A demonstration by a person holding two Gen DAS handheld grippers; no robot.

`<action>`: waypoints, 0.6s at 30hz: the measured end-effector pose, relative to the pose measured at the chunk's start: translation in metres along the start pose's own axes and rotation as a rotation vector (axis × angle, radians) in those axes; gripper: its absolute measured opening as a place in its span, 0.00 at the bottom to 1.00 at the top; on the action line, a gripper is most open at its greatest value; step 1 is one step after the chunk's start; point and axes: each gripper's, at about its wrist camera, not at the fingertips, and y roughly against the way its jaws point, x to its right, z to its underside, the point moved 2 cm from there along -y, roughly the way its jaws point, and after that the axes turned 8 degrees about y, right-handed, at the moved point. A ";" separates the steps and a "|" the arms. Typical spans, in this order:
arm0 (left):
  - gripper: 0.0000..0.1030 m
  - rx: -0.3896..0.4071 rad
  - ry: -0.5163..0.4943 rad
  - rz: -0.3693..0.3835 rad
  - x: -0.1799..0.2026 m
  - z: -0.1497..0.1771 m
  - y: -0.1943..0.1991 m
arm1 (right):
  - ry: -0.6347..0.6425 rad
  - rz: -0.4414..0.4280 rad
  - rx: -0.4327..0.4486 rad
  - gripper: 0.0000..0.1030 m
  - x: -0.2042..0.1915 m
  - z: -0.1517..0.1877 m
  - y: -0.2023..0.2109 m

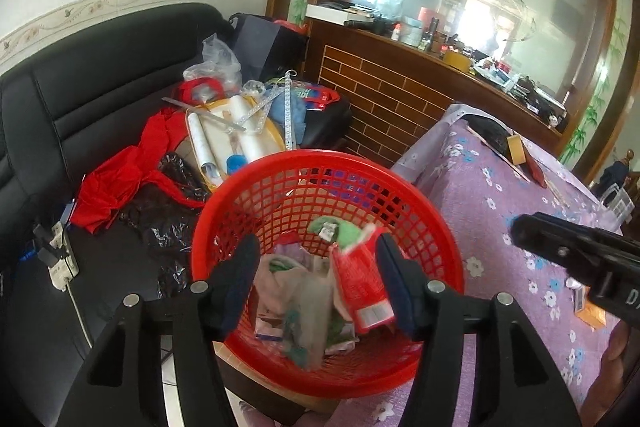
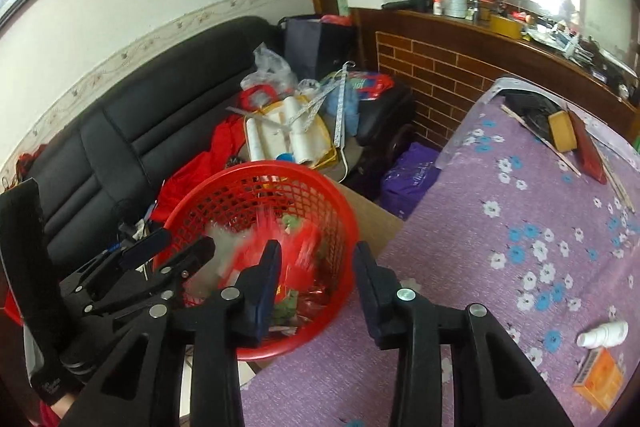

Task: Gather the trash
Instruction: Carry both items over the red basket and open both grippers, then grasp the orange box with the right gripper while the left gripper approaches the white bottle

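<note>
Round red plastic mesh basket (image 1: 328,267) just under the left gripper (image 1: 316,279), jaws partly apart, nothing pinched; red paper packet (image 1: 362,291) loose inside, beside one finger; right gripper (image 2: 318,287) partly apart, empty, basket by its left finger, purple flowered cloth (image 2: 520,267) ahead.

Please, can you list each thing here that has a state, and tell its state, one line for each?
Left tongs: open, over the basket, gripping nothing.
Right tongs: open, empty, at the basket's edge.
Red basket: upright, partly filled with trash.
Red packet: in the basket, blurred, beside one left finger.
White bottle: lying on its side on the tablecloth.
Orange box: lying flat near the bottle.
</note>
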 end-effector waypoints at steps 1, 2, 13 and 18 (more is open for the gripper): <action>0.57 -0.001 -0.010 0.006 0.005 0.002 0.001 | -0.005 0.007 0.006 0.39 0.006 0.004 0.006; 0.57 -0.003 -0.018 0.014 0.009 0.003 0.002 | -0.012 0.021 0.012 0.39 0.014 0.009 0.013; 0.58 -0.045 -0.214 0.128 0.102 0.045 0.017 | -0.255 0.204 -0.005 0.55 0.171 0.099 0.092; 0.58 -0.076 -0.310 0.172 0.145 0.069 0.020 | -0.415 0.267 -0.038 0.61 0.269 0.140 0.113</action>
